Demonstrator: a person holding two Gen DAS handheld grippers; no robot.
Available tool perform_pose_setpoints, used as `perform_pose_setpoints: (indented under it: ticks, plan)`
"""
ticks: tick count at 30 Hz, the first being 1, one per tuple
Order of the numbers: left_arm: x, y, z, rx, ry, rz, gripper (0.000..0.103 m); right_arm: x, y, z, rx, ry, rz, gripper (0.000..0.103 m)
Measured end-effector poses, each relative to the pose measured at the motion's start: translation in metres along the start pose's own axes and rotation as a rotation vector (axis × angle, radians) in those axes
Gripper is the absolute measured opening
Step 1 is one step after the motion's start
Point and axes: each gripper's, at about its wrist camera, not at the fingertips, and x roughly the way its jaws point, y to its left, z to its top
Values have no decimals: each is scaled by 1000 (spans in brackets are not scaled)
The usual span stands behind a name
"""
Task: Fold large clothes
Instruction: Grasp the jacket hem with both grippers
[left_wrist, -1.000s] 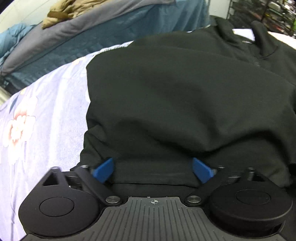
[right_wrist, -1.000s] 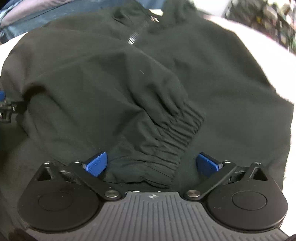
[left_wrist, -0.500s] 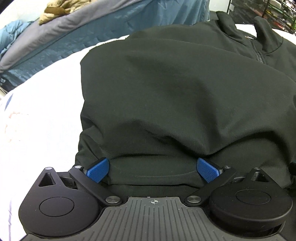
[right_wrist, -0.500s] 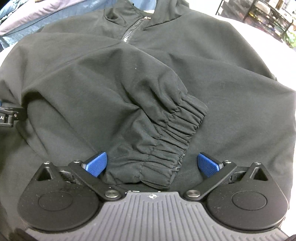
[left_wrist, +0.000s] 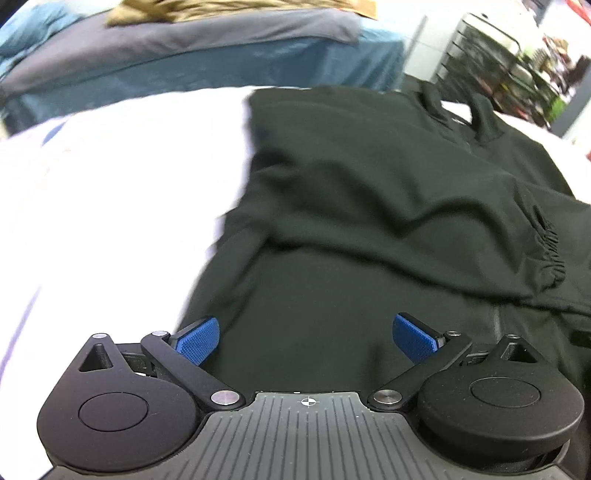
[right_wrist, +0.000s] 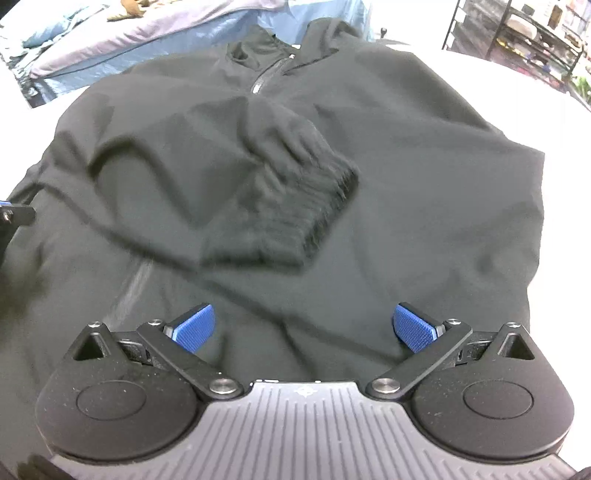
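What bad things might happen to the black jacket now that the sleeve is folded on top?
1. The sleeve lies loose and bunched across the black jacket; both the left gripper and the right gripper are open, so nothing pins it and it may slide off.
2. Its ribbed cuff sits crumpled, so folding over it could leave a lump.
3. The other side does not look folded in yet, so the fold may end up lopsided.

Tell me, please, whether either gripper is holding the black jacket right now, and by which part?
Nothing is held. The left gripper and right gripper are both open above the black jacket; the folded sleeve's cuff lies free on it.
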Motion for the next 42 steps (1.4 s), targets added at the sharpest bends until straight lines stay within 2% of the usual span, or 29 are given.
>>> perform_pose_setpoints:
  ticks: [6,10,13,20,21,25,27,30,35,37,42]
  plan:
    - [-43,56,-49,-57,20,74,103,-45,-29,-61,87,21,44,103]
    - [-61,87,-78,-121,57,73,103,-67,-51,-99,206,27,47,102]
    - [-69,93,-93,-136,86,63,103,-76,-62,-122,274,42,21,102]
    - [-77,95,-111,-64,123,4,103,-101,-89,-157,332,46,-25,100]
    - [-77,96,-113,-53,132,1,103,-105,-94,-164,341,52,-29,99]
    - [-74,102,-123,-23,175,-31,103,-119,-111,-192,375,60,18,81]
    - [-74,104,-129,5,201,-37,103,-122,-113,-204,378,79,74,80]
    - [-76,106,-136,28,236,-71,103,-121,-112,-223,358,107,90,79]
    - [-79,100,-146,71,295,-132,103,-108,-106,-251,279,206,166,70]
    - [-80,96,-151,95,325,-160,103,-101,-100,-262,219,251,170,70]
    - [-82,91,-161,180,365,-173,103,-73,-94,-277,140,289,159,70]
